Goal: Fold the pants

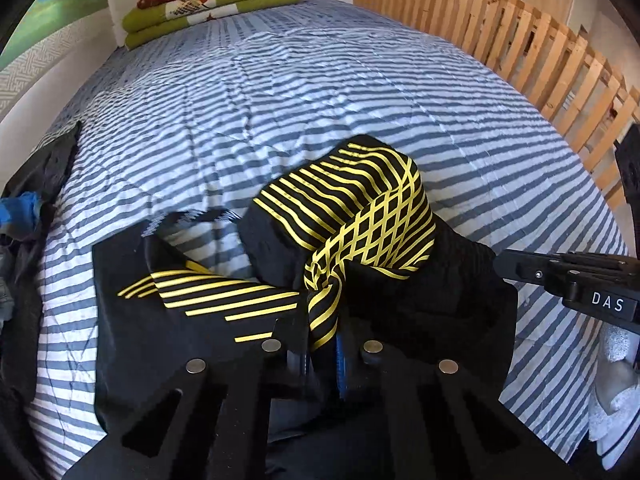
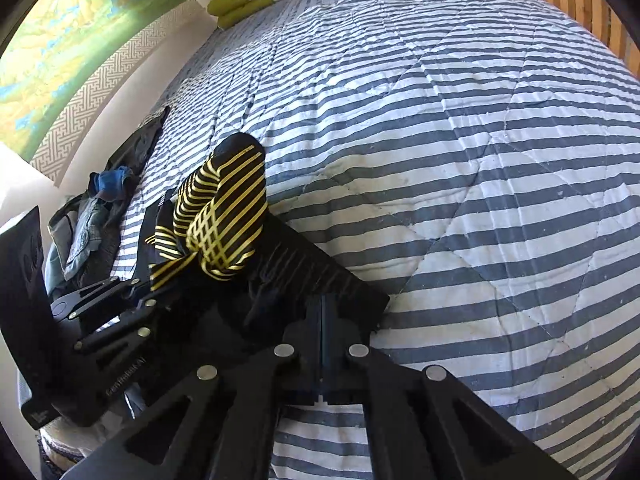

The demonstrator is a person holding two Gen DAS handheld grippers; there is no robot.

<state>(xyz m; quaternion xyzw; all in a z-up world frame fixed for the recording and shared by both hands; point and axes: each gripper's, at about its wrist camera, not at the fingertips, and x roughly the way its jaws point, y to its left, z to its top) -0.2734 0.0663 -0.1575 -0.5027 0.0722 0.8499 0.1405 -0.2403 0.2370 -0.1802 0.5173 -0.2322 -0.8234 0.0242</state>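
Black pants (image 1: 360, 208) with yellow stripes lie bunched on the striped quilt (image 1: 280, 92), one striped part humped up and another spread flat to the left. My left gripper (image 1: 320, 336) is shut on a twisted striped fold near the middle. The right gripper (image 1: 504, 266) comes in from the right edge, its tip against the black cloth. In the right wrist view my right gripper (image 2: 324, 316) is shut on the black edge of the pants (image 2: 228, 208). The left gripper (image 2: 144, 292) holds the cloth at the left.
Folded green and red blankets (image 1: 212, 4) are stacked at the far end of the bed. A wooden slat rail (image 1: 520, 40) runs along the right side. A pile of dark and blue clothes (image 2: 92, 216) lies at the left edge by the wall.
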